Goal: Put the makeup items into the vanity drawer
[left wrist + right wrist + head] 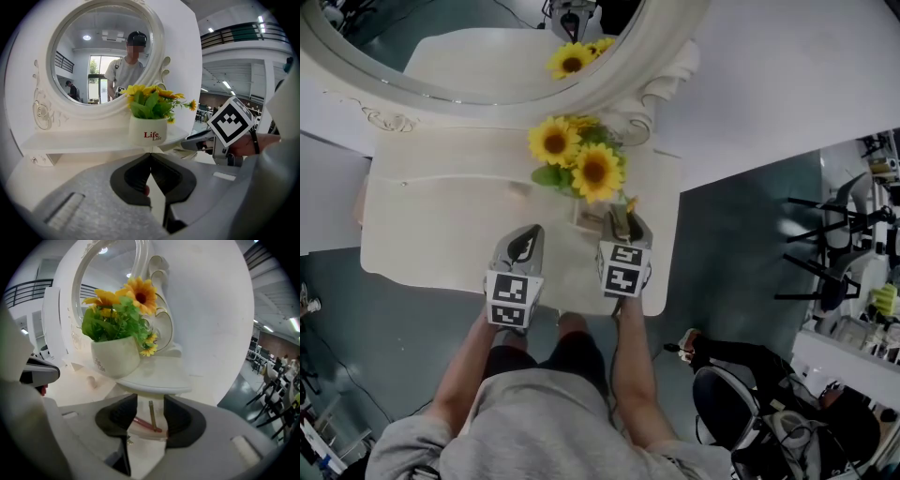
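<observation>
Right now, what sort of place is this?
Probably a staged dressing corner inside a lab or workshop hall, not a home: a white vanity table with an oval mirror and a sunflower pot stands on a grey floor beside an office chair.

- The left tool [528,236] is held low in front of the person's body and points forward, its jaws closed together at the tips.
- The right tool [620,220] is just beside it and points the same way, its jaws standing apart and the pads pressing on nothing.
- The left forearm [467,366] and right forearm [630,375] are bare and reach forward roughly parallel.
- Each tool's marker cube faces up.
</observation>
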A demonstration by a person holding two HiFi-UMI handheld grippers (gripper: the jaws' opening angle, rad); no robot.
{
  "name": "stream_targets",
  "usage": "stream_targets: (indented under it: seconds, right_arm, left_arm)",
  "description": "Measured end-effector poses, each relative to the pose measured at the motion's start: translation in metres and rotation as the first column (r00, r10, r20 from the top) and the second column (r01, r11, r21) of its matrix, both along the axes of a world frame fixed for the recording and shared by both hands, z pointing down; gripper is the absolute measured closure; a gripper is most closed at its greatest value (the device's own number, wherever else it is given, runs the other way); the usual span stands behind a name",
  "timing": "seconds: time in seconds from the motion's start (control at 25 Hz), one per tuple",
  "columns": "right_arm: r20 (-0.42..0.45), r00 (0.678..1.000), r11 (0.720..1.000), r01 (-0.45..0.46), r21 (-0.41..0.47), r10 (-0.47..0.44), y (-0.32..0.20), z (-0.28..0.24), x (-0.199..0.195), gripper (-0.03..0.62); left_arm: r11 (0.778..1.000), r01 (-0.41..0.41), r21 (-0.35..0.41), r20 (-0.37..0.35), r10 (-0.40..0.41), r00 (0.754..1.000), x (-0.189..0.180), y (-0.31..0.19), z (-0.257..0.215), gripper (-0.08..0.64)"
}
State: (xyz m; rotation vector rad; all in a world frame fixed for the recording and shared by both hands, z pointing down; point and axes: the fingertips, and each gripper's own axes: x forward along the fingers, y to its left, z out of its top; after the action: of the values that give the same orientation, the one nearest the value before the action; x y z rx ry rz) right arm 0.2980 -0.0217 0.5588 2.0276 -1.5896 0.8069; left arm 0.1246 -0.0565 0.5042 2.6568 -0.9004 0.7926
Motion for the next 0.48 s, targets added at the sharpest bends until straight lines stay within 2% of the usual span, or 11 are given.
stream_targets:
  seconds: [0.04, 0.48]
  right_arm:
    - [0.000, 1.000, 1.000, 0.001, 0.006, -0.001, 0.001, 0.000, -0.001, 0.405]
    - [-0.015, 1.000, 0.999, -0.019, 0.035, 0.020, 0.012, -0.018, -0.011, 0.405]
  left_arm:
    - [1.000, 0.000, 0.002, -0.001, 0.000, 1.000, -0.001, 0.001, 0.000, 0.549]
    - [0.999, -0.014, 0.031, -0.026, 0.015, 1.000, -0.010, 0.006, -0.015, 0.549]
